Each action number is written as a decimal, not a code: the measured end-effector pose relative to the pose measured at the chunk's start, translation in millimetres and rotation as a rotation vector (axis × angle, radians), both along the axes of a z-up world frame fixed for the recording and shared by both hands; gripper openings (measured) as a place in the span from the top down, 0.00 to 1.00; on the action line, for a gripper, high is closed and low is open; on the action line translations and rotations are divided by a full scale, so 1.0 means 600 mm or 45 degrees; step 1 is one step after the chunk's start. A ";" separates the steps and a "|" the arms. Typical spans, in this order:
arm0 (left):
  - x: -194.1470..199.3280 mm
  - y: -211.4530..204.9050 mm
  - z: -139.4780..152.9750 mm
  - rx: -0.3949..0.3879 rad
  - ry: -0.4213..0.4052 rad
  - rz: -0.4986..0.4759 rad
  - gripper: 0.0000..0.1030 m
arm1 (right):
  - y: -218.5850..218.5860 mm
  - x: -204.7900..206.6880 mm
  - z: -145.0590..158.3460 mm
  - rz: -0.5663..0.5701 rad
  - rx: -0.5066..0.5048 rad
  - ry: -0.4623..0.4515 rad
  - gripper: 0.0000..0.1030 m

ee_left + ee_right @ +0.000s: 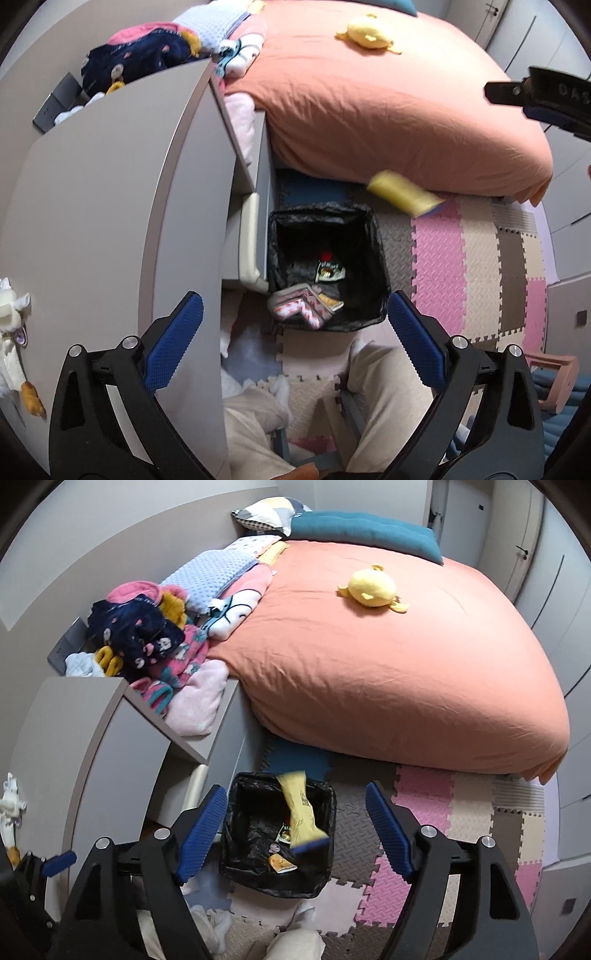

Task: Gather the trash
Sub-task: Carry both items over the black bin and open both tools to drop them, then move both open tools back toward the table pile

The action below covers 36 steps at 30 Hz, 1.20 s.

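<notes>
Bin (327,218): square, lined with a black bag, open at the top, standing on the foam floor mat beyond and between the left jaws; in the right wrist view (236,849) it sits just inside the left-hand pad.
Bin contents: a pink-and-white patterned wrapper (303,308) against the near wall, a dark green packet (330,272) at the middle with a small red piece above it, and a small orange scrap (281,863) on the bag's floor.
Yellow wrapper (302,810): blurred, with a blue end, loose in the air between the right jaws and over the bin's mouth, touching neither pad; in the left wrist view (404,191) it shows beyond the bin, up and to the right of the jaws.
Left gripper (295,339): jaws wide apart, nothing between the pads.
Right gripper (295,834): jaws apart, clamped on nothing.
Desk (110,203): grey top, to the left of the left jaws; a white soft toy (11,332) at its near edge.
Bed (388,657): orange cover, far beyond both jaws, carrying a yellow plush (373,588) and a heap of clothes (155,627) at its left side.
Floor mat (461,812): interlocking foam tiles, pink, beige and grey, right of the bin.
</notes>
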<state>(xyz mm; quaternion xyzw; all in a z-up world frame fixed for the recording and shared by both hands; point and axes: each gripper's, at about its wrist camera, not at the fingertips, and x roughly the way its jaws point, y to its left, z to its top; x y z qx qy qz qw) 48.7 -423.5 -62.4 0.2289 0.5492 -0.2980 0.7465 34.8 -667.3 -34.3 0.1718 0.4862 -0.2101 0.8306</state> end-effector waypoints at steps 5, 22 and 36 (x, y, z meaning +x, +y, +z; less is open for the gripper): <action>0.003 0.006 -0.002 -0.016 0.031 0.017 0.06 | 0.008 0.001 -0.003 0.020 -0.002 0.002 0.24; -0.013 0.022 0.031 -0.052 -0.054 -0.022 0.06 | 0.031 -0.002 0.015 0.051 -0.020 -0.016 0.24; 0.011 0.121 0.063 -0.092 -0.106 0.089 0.06 | 0.146 0.032 0.054 0.192 -0.050 -0.058 0.24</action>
